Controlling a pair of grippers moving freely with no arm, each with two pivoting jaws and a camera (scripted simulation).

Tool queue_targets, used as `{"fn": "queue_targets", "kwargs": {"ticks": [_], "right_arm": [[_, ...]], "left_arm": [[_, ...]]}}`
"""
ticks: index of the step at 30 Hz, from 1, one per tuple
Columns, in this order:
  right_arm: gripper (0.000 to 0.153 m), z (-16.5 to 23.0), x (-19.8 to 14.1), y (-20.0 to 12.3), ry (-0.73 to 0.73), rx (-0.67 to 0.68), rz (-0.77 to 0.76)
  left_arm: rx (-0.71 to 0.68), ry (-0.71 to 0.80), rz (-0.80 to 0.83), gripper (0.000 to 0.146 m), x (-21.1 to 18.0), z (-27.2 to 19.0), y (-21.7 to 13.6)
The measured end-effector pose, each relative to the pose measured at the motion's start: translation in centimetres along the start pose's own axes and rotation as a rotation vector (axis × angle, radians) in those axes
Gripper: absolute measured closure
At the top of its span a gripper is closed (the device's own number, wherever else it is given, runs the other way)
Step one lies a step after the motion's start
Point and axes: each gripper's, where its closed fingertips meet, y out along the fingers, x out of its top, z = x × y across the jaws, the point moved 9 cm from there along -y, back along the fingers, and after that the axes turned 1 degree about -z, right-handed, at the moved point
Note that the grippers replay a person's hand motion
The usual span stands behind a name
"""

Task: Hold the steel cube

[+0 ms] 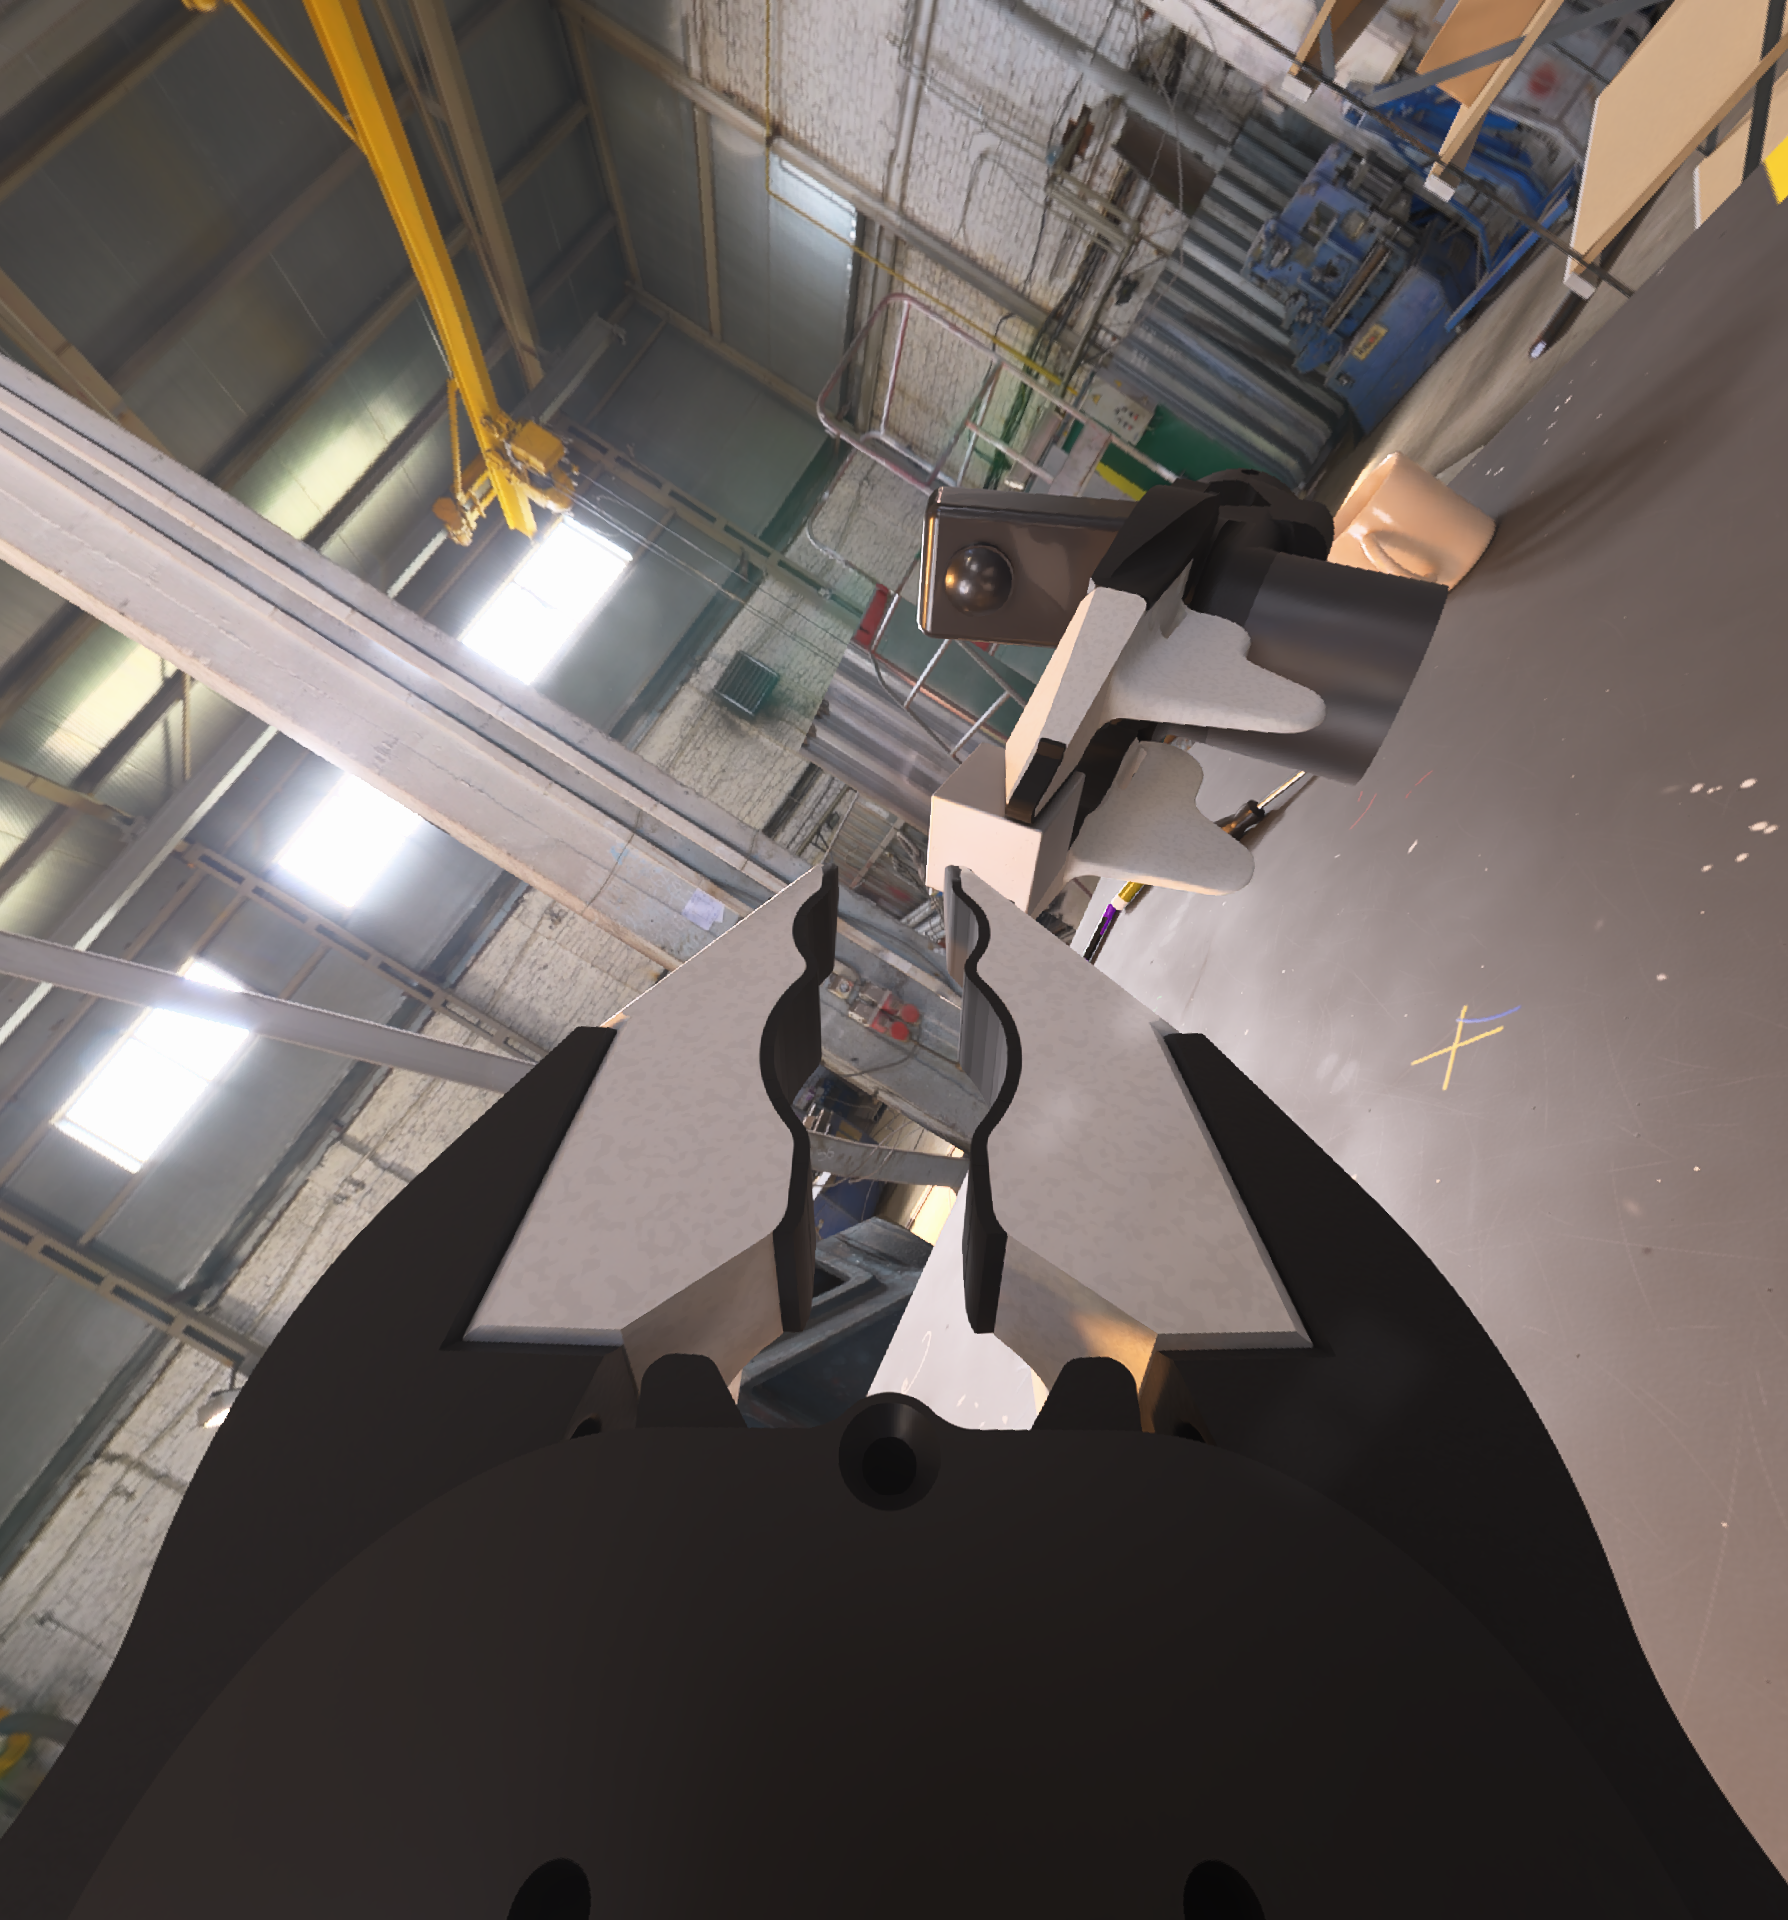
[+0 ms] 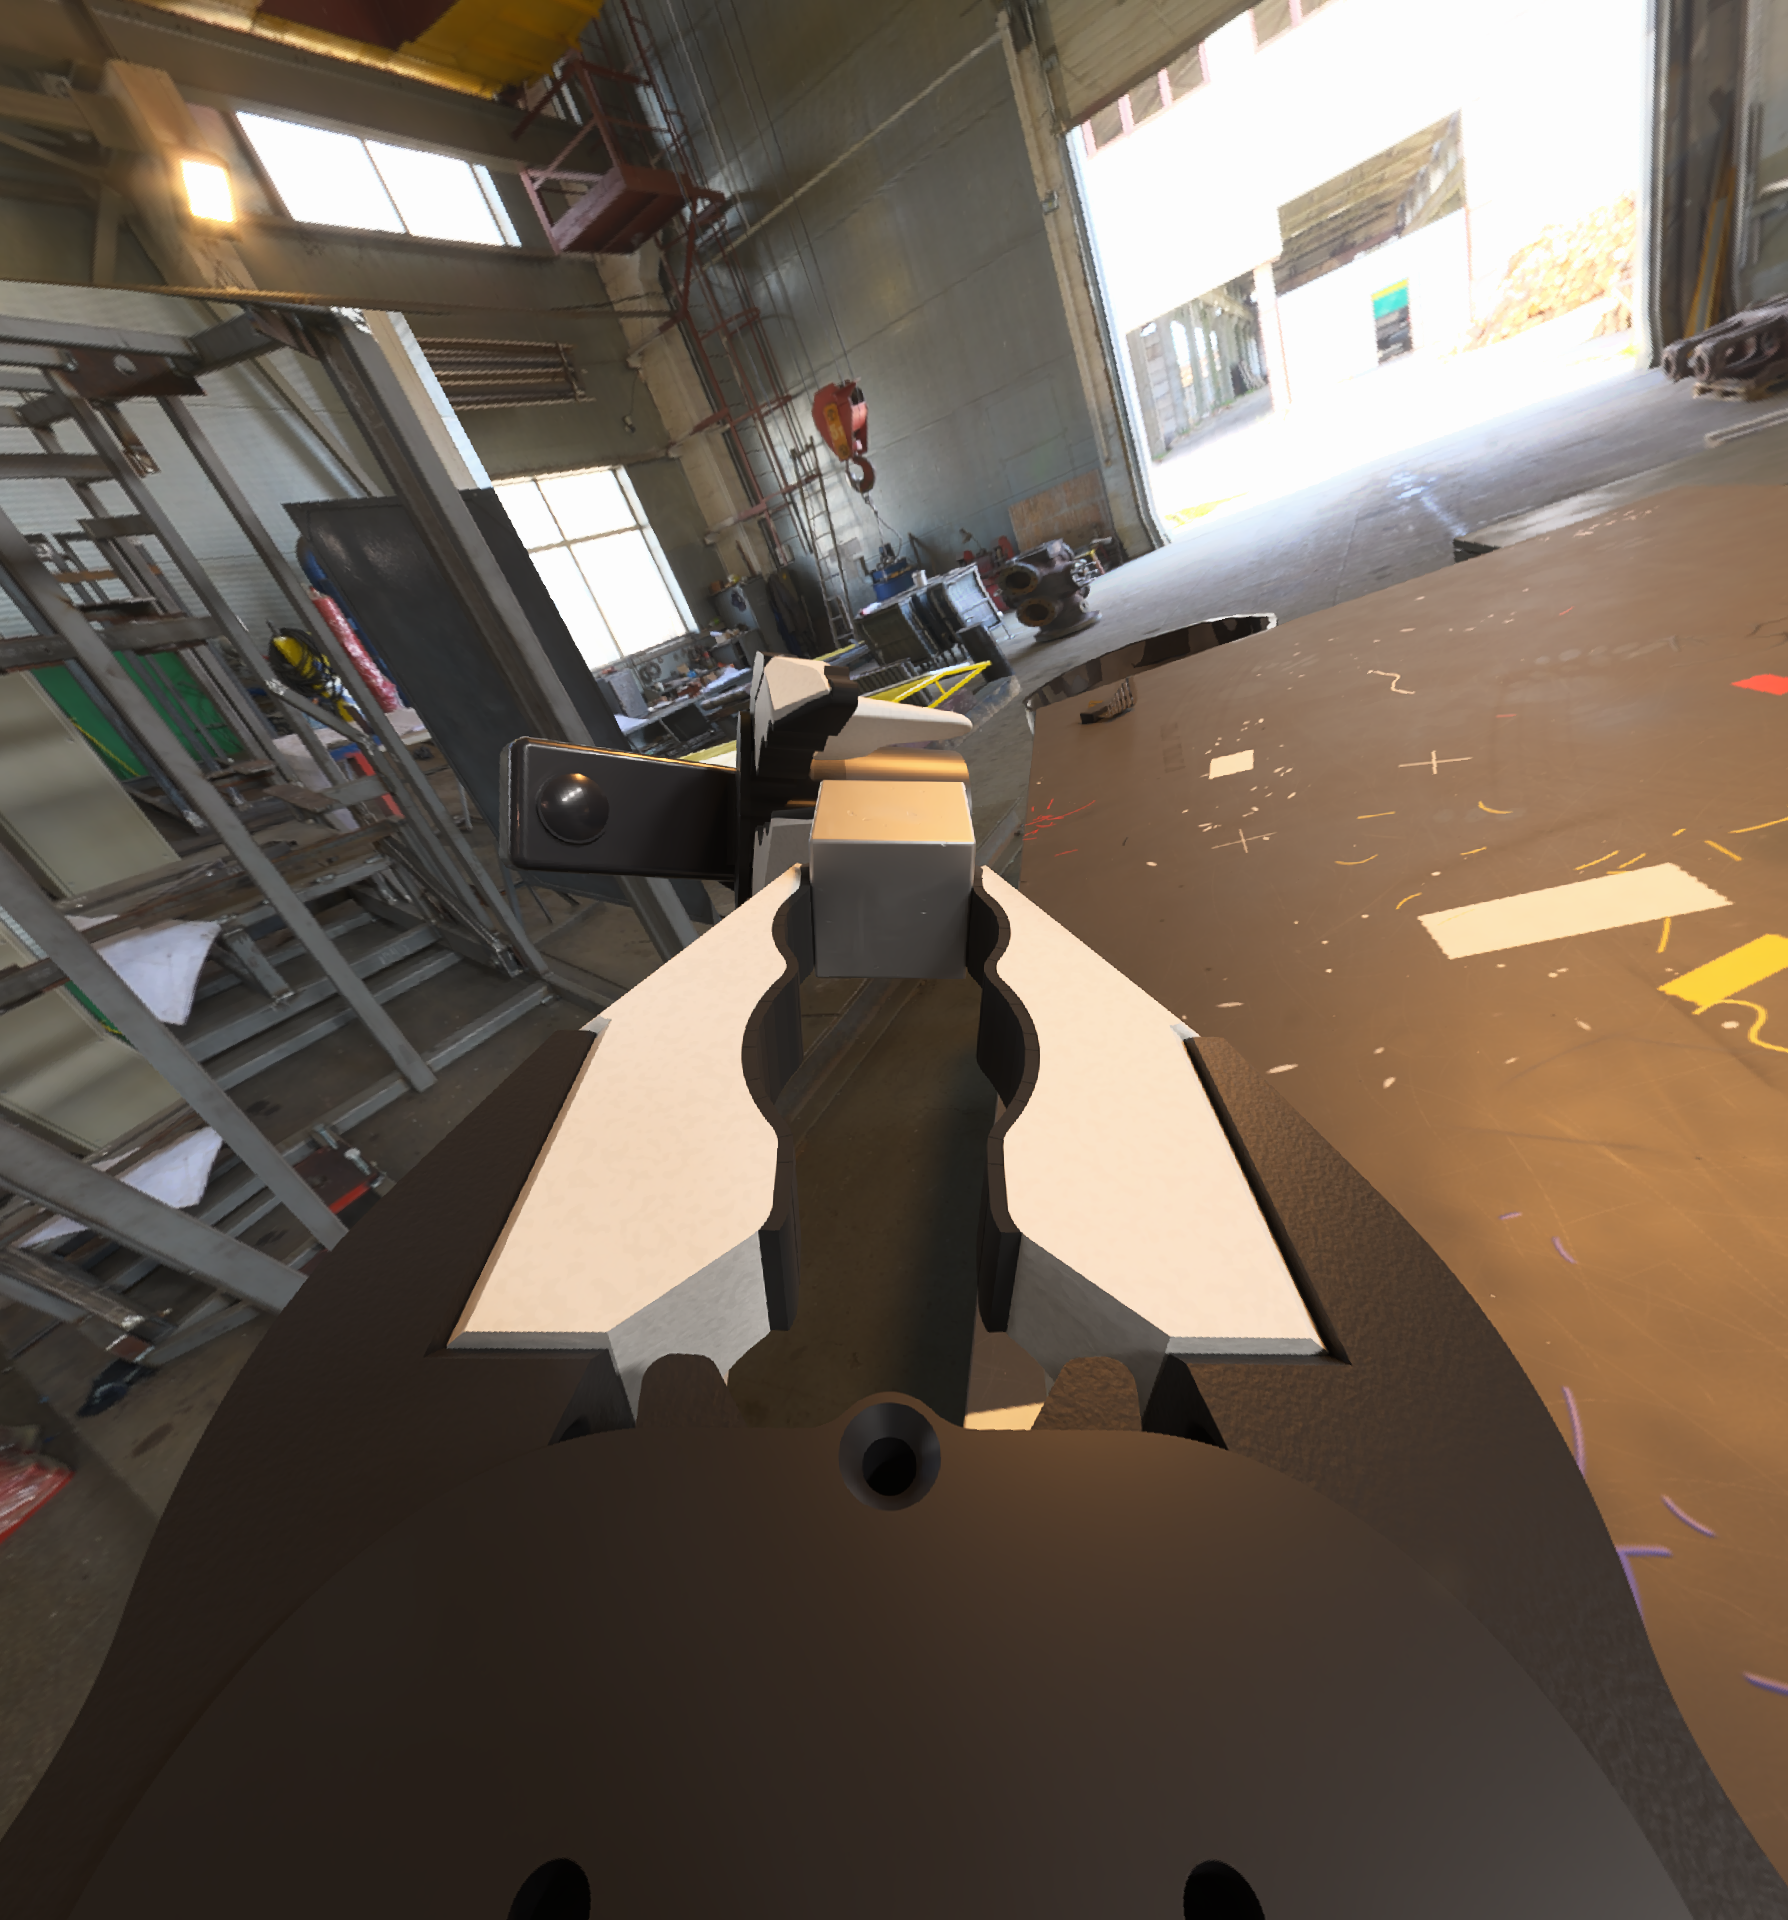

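Right wrist view shows the right tongs [image 2: 890, 914] clamped on the steel cube [image 2: 890, 894], lifted off the worktop [image 2: 1492, 1143]; the left tongs [image 1: 895, 925] stand apart, empty. Holding looks achieved.

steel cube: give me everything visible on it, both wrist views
The steel cube is a small block with a matte silver-grey, brushed-metal look, sharp edges and a warm tan reflection on its top face. It sits clamped between the right gripper fingertips, one pad on each side face, held clear of the table. In the left wrist view it appears pale, just beyond the left gripper, whose fingers hold nothing.
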Motion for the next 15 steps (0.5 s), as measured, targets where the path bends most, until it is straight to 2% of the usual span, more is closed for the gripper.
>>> {"fn": "queue_targets", "kwargs": {"ticks": [10,15], "right_arm": [[0.124,-0.24,-0.07,0.03,0.024,0.020,-0.014],[0.124,-0.32,0.38,-0.50,0.007,-0.008,-0.062]], "left_arm": [[0.007,-0.050,-0.006,0.123,0.00,0.07,0.17],[0.019,0.016,0.036,0.127,-0.43,0.24,-0.03]]}}
